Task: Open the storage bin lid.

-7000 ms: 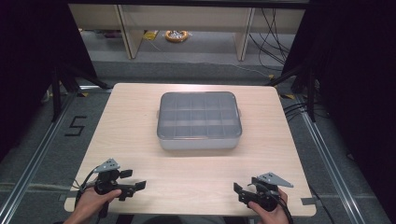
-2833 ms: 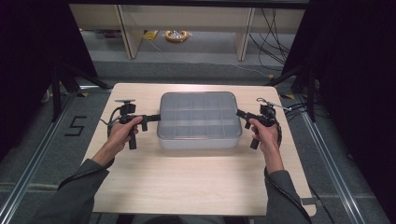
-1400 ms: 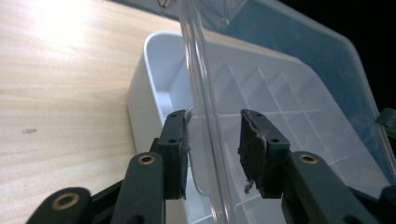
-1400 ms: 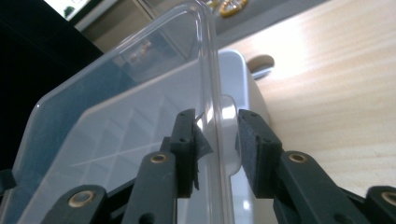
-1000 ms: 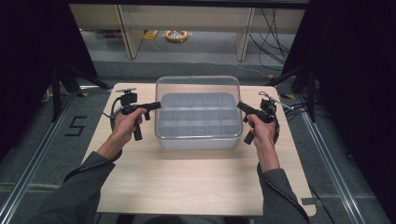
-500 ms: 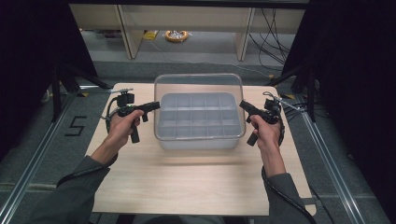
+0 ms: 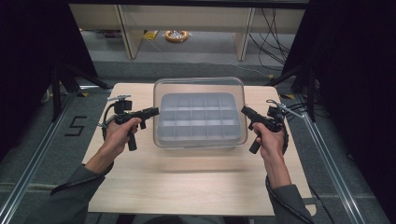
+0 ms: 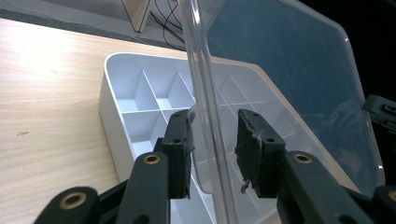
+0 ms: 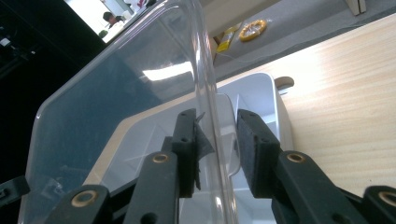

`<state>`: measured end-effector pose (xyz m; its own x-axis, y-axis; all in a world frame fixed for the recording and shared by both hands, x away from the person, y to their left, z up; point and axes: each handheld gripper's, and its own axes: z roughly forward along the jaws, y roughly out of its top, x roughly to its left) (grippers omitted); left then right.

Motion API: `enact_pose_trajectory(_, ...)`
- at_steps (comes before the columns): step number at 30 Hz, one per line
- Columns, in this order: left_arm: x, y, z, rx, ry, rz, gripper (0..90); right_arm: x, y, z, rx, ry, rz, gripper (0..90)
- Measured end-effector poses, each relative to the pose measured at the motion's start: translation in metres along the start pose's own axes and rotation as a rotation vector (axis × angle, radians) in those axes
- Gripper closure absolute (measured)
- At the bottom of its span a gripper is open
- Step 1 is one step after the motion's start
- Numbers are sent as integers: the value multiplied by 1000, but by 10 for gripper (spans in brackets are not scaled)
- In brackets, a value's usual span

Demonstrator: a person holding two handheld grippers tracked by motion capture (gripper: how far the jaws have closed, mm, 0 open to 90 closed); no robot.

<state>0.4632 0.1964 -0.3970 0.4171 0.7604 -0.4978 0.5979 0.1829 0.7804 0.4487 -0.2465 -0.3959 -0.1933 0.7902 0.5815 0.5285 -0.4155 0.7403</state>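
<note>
both grippers, left gripper [image 7: 150,112] and right gripper [image 7: 246,112], are pinching the clear plastic lid [image 7: 200,85] above the white compartment tray [image 7: 198,122]; thin-edge grips, so it's risking slipping or tilting.

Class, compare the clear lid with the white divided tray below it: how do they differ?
The lid is see-through; the tray is opaque white. The lid is lifted and tilted between the left gripper and right gripper; the tray rests flat on the table. The tray has compartments; the lid has none. Both are rounded rectangles.

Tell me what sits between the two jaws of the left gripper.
In the left gripper view, the edge of the clear lid runs up between the jaws of the left gripper, with the white compartment tray behind it; whether the jaws touch it is unclear.
</note>
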Motion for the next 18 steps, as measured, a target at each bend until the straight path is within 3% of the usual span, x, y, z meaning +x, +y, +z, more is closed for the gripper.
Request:
enact_pose_trajectory(2,0,-2,-2,0,6,5,651,1,-3,-3,3,15,-15,703)
enact_pose_trajectory(3,0,-3,-3,8,4,17,649,-1,-3,-4,-5,13,-58,703)
enact_pose_trajectory(5,-1,-5,-5,9,9,22,647,2,-6,-7,1,21,-22,703)
enact_pose_trajectory(10,1,-12,-12,20,6,27,647,6,-13,-15,11,18,-51,705)
enact_pose_trajectory(11,1,-14,-13,23,6,28,646,8,-14,-17,14,22,-32,706)
enact_pose_trajectory(12,1,-16,-14,20,5,28,647,7,-16,-19,11,25,-68,706)
enact_pose_trajectory(14,-1,-20,-17,16,1,31,650,8,-18,-22,15,32,-47,706)
enact_pose_trajectory(17,-3,-26,-22,32,-13,41,651,6,-21,-27,13,32,-62,706)
enact_pose_trajectory(18,-4,-28,-23,33,-24,44,651,7,-23,-30,16,41,-32,706)
